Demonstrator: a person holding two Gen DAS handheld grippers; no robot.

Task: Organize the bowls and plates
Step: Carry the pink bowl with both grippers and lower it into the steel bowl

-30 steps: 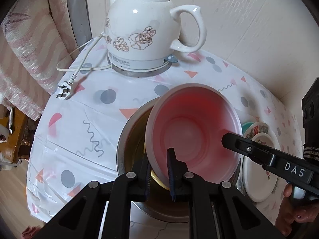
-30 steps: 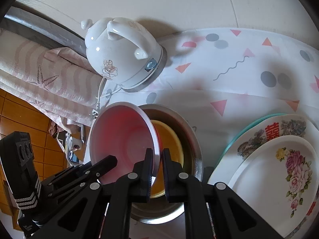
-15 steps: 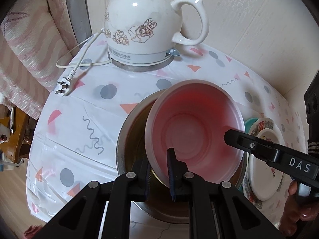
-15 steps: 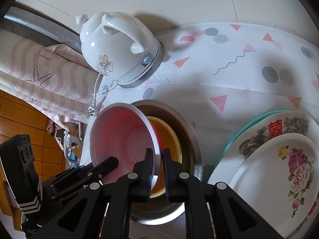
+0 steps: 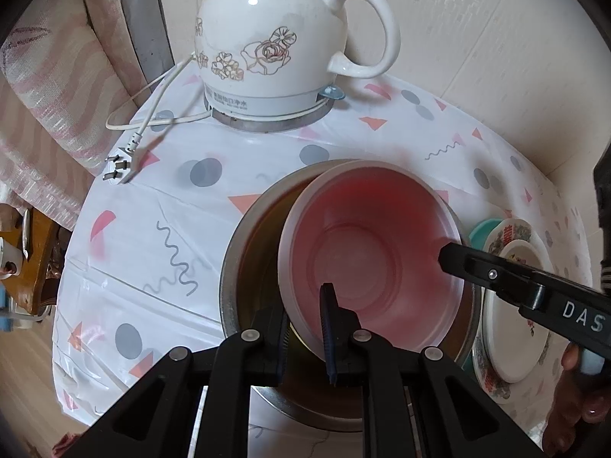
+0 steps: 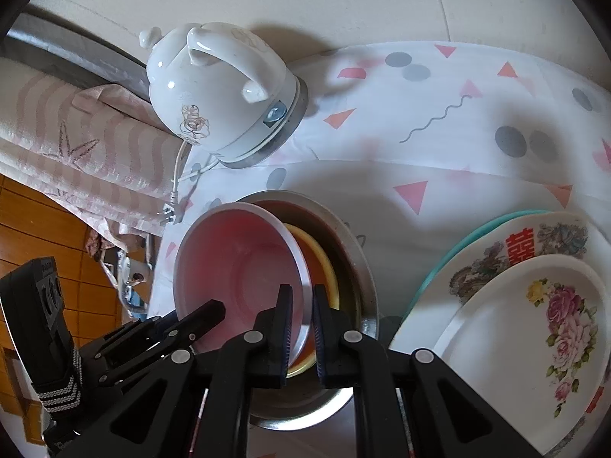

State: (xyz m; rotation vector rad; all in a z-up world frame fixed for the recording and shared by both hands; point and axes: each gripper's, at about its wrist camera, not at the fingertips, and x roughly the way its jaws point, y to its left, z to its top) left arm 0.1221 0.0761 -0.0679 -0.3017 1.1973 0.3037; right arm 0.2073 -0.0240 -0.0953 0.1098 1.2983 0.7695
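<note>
- Pink bowl (image 5: 374, 259) hangs tilted over the steel basin (image 5: 248, 267), pinched by me at two spots on its rim so it cannot swing while I nest it.
- Left tool (image 5: 305, 328) is clamped narrow on the bowl's near rim, one pad inside the wall and one outside; I grip the thin edge because the body is too broad for the jaws.
- Right tool (image 6: 301, 324) is likewise closed tight on the opposite rim, its pads on either side of the wall, which lets me set the tilt.
- Yellow bowl (image 6: 324, 267) already sits inside the basin, so I judge the pink one belongs inside it, smaller in larger.
- Plates (image 6: 534, 324) lie stacked to the right of the basin, a rose-printed one on top of a larger patterned one with a teal rim showing beneath; keeping flat ware apart from bowls seems to be the sorting logic.
- Kettle (image 5: 282, 45) and its loose plug (image 5: 118, 166) stand at the far side of the worktop (image 5: 160, 259), well apart from the basin, so they should not hinder lowering.
</note>
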